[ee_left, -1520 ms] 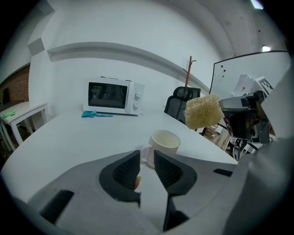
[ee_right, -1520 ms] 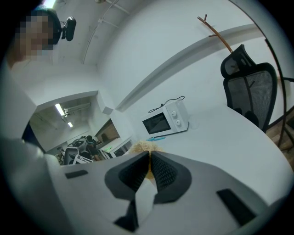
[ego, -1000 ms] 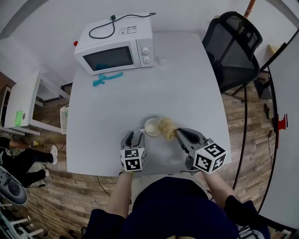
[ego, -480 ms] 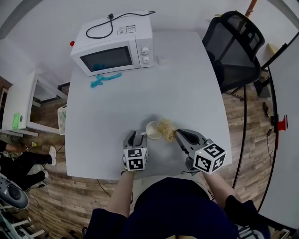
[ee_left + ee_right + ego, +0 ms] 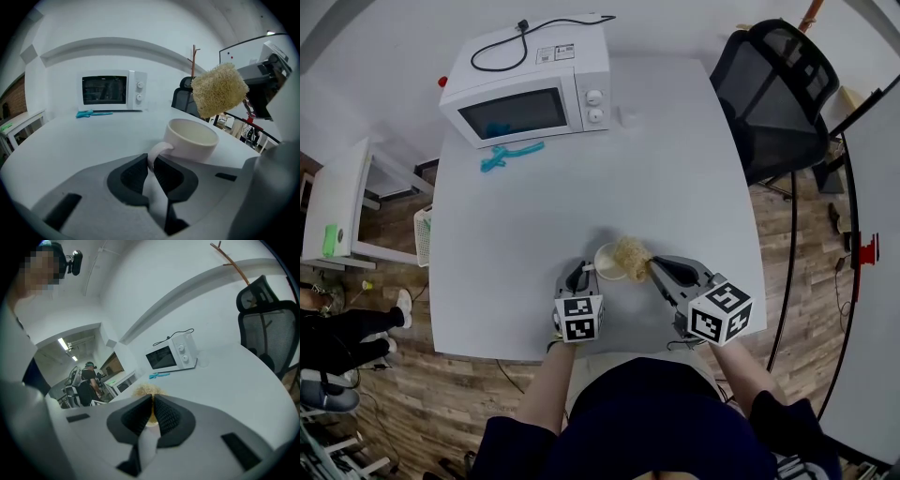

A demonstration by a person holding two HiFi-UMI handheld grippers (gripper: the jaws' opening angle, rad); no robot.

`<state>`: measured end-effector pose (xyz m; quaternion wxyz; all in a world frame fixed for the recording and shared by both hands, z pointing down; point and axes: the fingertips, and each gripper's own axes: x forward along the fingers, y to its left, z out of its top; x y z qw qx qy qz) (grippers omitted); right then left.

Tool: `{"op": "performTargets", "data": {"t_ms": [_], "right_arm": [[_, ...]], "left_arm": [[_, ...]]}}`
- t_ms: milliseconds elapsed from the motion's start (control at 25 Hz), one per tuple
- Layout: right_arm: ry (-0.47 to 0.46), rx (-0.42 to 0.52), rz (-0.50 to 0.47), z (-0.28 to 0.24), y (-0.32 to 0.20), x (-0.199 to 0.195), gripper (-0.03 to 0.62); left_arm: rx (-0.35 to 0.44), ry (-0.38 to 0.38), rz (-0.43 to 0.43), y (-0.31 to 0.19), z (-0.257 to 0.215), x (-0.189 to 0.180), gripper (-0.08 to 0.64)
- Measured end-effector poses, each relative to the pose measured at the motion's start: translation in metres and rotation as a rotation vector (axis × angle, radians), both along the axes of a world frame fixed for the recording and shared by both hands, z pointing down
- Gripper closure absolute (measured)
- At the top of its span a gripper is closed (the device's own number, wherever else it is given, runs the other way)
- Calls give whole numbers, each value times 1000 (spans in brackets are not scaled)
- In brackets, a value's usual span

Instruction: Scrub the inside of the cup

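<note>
A white cup (image 5: 607,262) stands upright on the grey table (image 5: 675,187) near its front edge. My left gripper (image 5: 580,276) has just been closing, and its pads now pinch the cup's handle (image 5: 157,151) in the left gripper view (image 5: 151,161). The cup (image 5: 193,138) is empty, with a pale inside. My right gripper (image 5: 653,270) is shut on a yellow loofah sponge (image 5: 632,257), which hangs above the cup's right rim. The sponge (image 5: 219,90) is clear of the cup's inside. In the right gripper view only the sponge's top (image 5: 145,390) shows over the shut jaws (image 5: 152,405).
A white microwave (image 5: 530,89) with a cable on top sits at the table's far left, and a teal tool (image 5: 511,155) lies before it. A black office chair (image 5: 778,94) stands at the far right. A person (image 5: 89,380) stands in a room behind.
My left gripper slid forward and right to the cup, and its jaws closed from wide open onto the handle. The sponge shifted slightly over the cup's rim.
</note>
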<state>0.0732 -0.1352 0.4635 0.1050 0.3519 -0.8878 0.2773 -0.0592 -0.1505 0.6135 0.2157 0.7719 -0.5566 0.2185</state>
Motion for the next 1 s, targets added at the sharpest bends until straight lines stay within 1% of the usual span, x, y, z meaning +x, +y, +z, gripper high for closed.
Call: {"op": "performTargets", "data": {"t_ms": [160,400,680,760,840,1000], "right_arm": [[53,-2,-60,0,-3,-3,558],[127,-50,-179,10,2,-15,558],[292,-89,-340,26,1,-33,559],[325,-98,-374,29,0,-36,560],[340,-120,-396,31,-1,-38,560],[338,-218,-432,34,-4,-44,558]], "left_arm": [[-6,13,-8,-1,0,0,512],[-9,29,-19,0,-1,1,515],[-8,33,-11,2,0,4,515],[-11,34,-9,3,1,5,514],[-16,34,-6,5,1,5,514],[-24,38,-1,6,0,6,514]]}}
